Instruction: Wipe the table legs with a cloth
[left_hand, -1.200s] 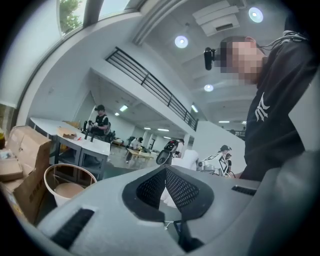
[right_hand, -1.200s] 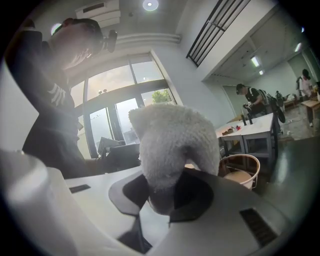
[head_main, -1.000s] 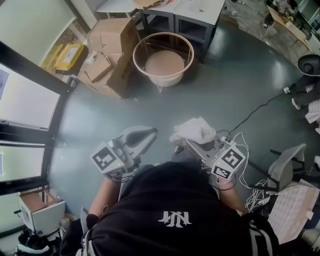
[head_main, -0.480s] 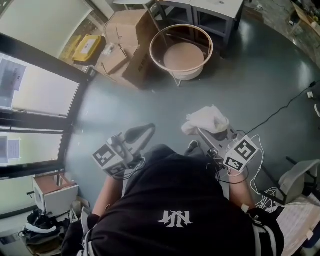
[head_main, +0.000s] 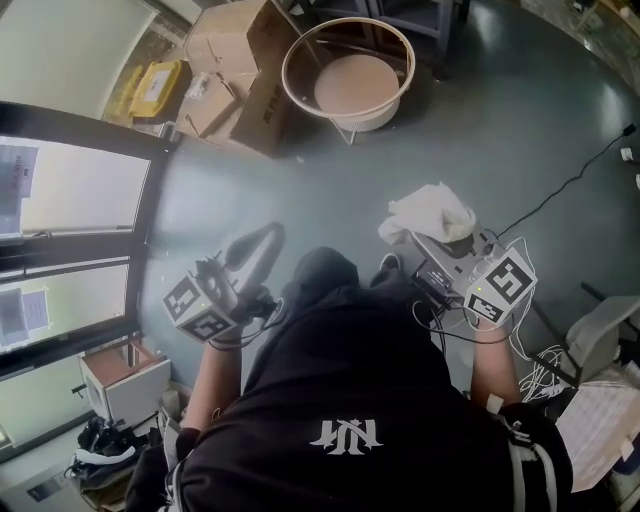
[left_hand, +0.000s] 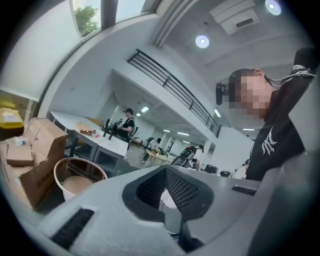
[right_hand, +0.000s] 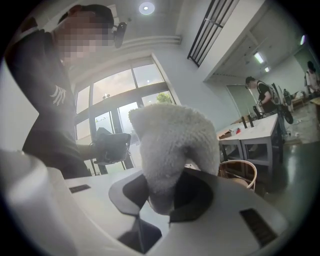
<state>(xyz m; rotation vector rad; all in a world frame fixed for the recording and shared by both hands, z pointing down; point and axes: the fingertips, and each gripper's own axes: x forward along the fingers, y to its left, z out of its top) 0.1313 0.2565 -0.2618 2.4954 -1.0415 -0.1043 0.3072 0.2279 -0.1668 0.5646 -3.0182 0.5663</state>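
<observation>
Item: right tongs, jaws clamping down on a white fluffy cloth; the cloth is bunching up above the jaws and hanging over the grey floor in front of the person. Item: left tongs, jaws sitting together with nothing between them, pointing out over the same floor, well apart from the cloth. Item: round tub with a pale wooden rim, standing on a thin wire frame further out. Item: cardboard boxes, lying just beside the tub. Item: white tables, standing behind the tub, well away from both tongs. Item: black cable, trailing across the floor at the right.
</observation>
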